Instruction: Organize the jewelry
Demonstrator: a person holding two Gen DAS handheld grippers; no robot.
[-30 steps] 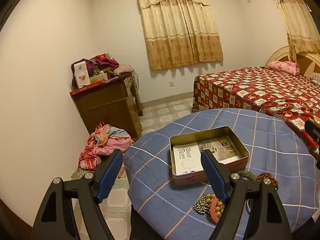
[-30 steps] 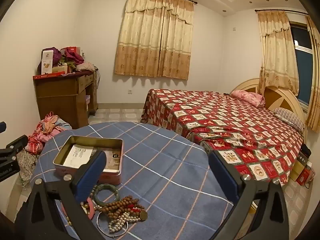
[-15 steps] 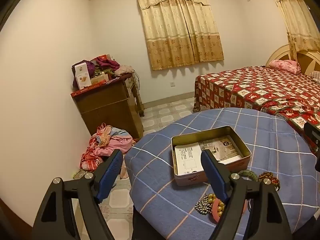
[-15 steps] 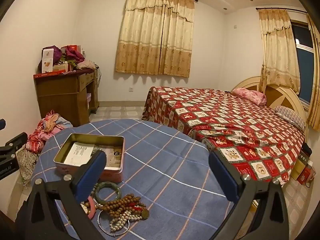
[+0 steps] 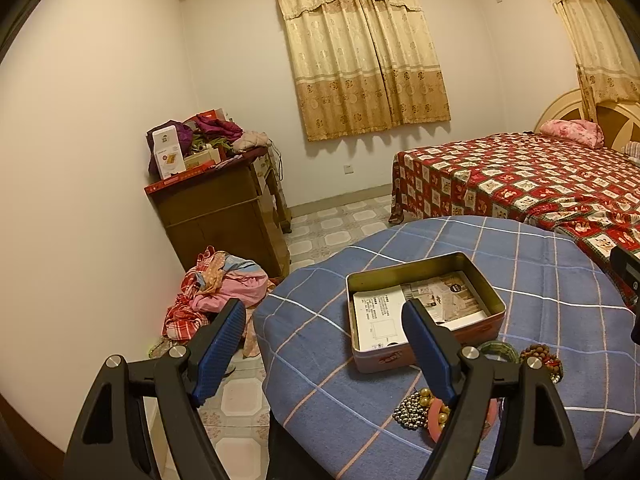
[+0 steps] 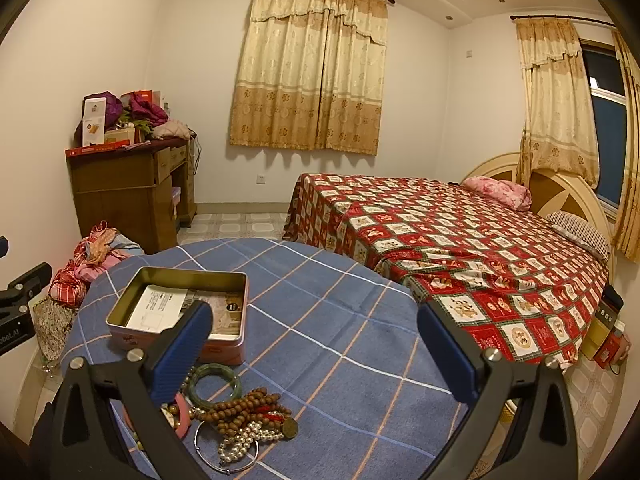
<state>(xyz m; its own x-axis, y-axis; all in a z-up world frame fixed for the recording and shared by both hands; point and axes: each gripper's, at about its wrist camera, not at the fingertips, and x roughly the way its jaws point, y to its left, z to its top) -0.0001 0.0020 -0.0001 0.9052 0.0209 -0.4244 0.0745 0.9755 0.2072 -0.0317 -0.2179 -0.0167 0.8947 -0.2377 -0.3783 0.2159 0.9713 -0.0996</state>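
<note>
Both views have drifted slightly back; nothing on the table has moved. Near me, the jewelry pile [image 6: 224,420] lies just beside the open tin [image 6: 180,312]. Left gripper [image 5: 324,344] and right gripper [image 6: 312,344] gape wide, empty. Strands look limp and slippery, so I'd pinch the stiff green bangle [image 6: 214,384] by its rim

The left gripper [image 6: 16,316] body bears partial white lettering "obot.AI"; other print is illegible.

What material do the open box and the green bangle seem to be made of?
Open box: probably thin metal tin, with shiny golden inner walls and a pink outside. Green bangle: looks like polished jade or glass, glossy and mottled; which one, I cannot tell.
</note>
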